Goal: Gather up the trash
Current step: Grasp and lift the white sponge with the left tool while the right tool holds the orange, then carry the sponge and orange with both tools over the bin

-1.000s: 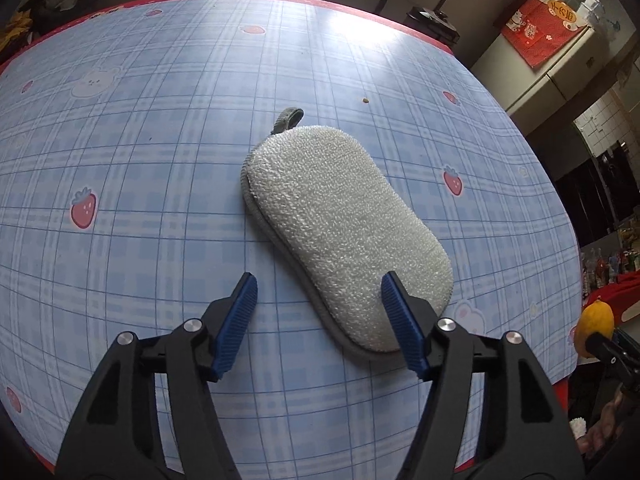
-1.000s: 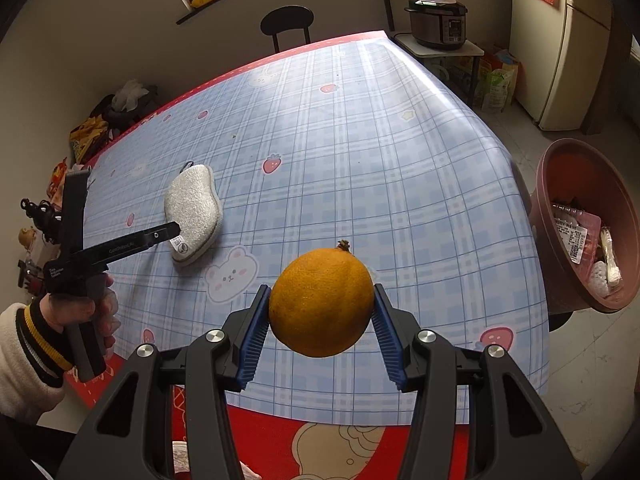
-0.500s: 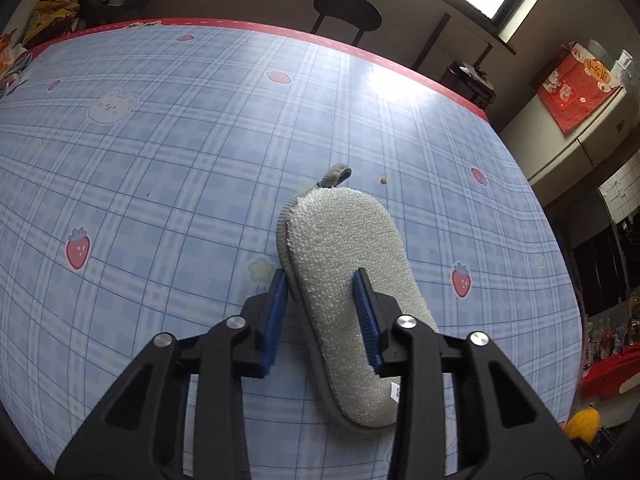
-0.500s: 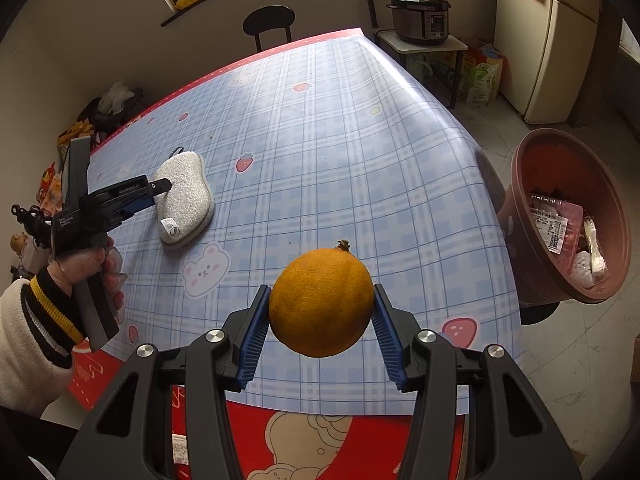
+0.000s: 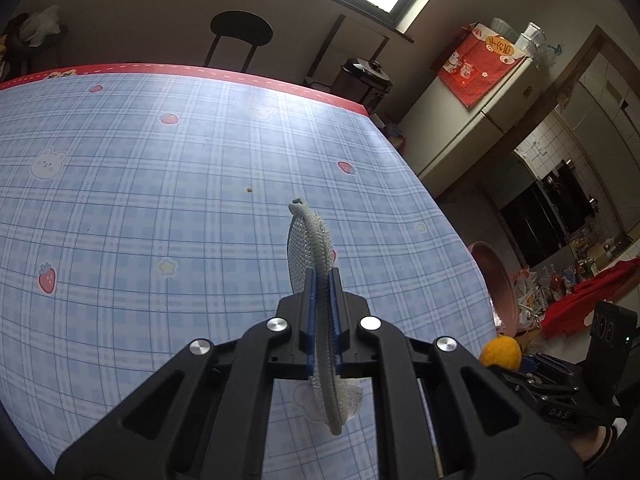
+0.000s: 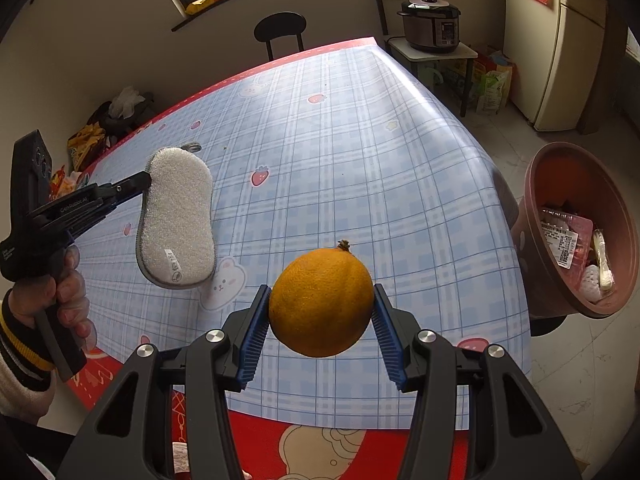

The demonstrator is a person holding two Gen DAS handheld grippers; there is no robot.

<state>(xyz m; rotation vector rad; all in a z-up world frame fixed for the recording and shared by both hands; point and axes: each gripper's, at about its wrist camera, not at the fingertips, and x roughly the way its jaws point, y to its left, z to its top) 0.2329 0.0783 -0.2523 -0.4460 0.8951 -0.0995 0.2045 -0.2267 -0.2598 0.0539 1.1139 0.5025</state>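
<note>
**Both tongs loaded above the counter, bin to the right**

Left: the left tongs [image 5: 323,316] are closed on a grey scrubbing sponge [image 6: 176,216], which hangs clear of the blue checked counter [image 6: 360,168]. The blue pads pinch it across its flat faces, near one long edge, so that in the left wrist view the sponge [image 5: 316,248] appears edge-on, with its small hanging loop at the far end. It looks light and soft; the pads seem to have squeezed it thin, so a grip across the faces should hold without slipping. A tiny crumb [image 5: 249,189] lies on the counter beyond it; what it is cannot be told at this size.

Centre: the right tongs [image 6: 322,330] are clamped on an orange [image 6: 322,302], one pad on each side at its widest part, stem uppermost. The fruit is round, firm and fairly heavy for its size; a grip off the widest part would probably let it roll out.

Right: a brown bin [image 6: 576,184] stands off the counter's right edge, tilted toward the viewer, with wrappers already inside. Both held things are well apart from it, the orange the nearer.
</note>
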